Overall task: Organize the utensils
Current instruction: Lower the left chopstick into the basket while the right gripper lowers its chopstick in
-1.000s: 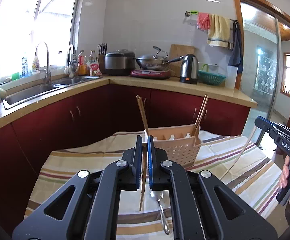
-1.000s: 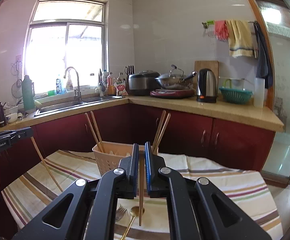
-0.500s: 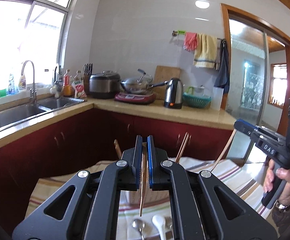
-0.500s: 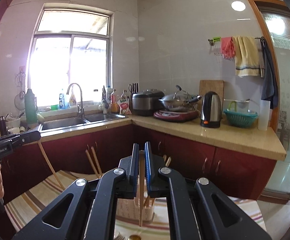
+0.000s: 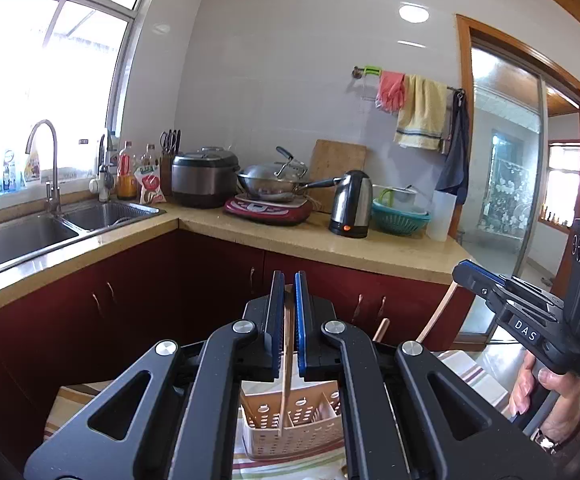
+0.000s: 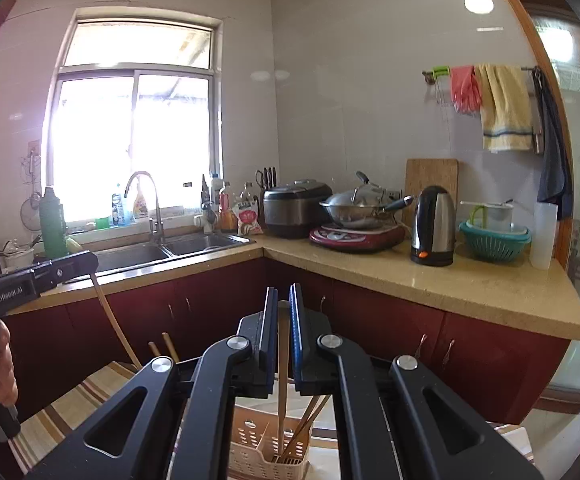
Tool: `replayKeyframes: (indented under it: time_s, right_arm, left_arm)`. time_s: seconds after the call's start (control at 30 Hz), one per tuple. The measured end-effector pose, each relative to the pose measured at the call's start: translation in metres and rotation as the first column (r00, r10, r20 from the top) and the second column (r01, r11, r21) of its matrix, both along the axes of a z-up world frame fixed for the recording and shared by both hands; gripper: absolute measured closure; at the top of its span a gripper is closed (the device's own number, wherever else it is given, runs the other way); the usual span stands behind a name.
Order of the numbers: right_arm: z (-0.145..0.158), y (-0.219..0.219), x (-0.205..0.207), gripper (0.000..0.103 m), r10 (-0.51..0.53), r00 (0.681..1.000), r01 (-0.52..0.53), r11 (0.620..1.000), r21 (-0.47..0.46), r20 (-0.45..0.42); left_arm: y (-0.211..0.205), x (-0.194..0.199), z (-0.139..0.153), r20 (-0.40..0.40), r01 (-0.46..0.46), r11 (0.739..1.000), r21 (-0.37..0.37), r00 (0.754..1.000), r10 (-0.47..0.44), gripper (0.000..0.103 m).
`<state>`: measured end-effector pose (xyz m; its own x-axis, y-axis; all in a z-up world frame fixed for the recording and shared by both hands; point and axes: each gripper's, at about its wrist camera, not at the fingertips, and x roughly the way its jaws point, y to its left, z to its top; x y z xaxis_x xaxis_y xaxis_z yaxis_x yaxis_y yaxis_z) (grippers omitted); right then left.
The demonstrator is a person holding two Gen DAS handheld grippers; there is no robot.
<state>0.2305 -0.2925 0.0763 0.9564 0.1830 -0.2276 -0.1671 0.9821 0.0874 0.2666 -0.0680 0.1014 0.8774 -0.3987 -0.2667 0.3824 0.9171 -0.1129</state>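
Observation:
My left gripper is shut on a wooden chopstick that hangs down into a beige perforated utensil basket. My right gripper is shut on another chopstick, its lower end inside the same basket, where several chopsticks lean. Each gripper shows in the other's view: the right gripper at the right edge, the left gripper at the left edge, each with its chopstick angled down.
The basket stands on a striped tablecloth. Behind are dark red cabinets and an L-shaped counter with a sink, rice cooker, wok, kettle and green colander. A glass door is at right.
Both grippers have risen and tilted up over the basket, each still holding its chopstick. The chopstick tips now reach into the basket; the table and spoons dropped out of view.

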Motion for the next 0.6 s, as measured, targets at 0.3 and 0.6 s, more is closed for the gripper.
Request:
replayKeyframes:
  time_s: [0.3,0.6]
  right_arm:
    - [-0.051,-0.002,0.045,0.096,0.001,0.993,0.002,1.000,0.027,-0.121]
    - [-0.061,-0.007,0.052,0.096,0.002,0.989,0.003,0.999,0.034,-0.148]
  left_arm:
    - [-0.016,0.048,-0.042,-0.070,-0.021,1.000,0.000,0.997,0.021,0.097]
    - [-0.014,0.043,-0.033,-0.082,0.016,1.000,-0.011,0.996,-0.017,0.097]
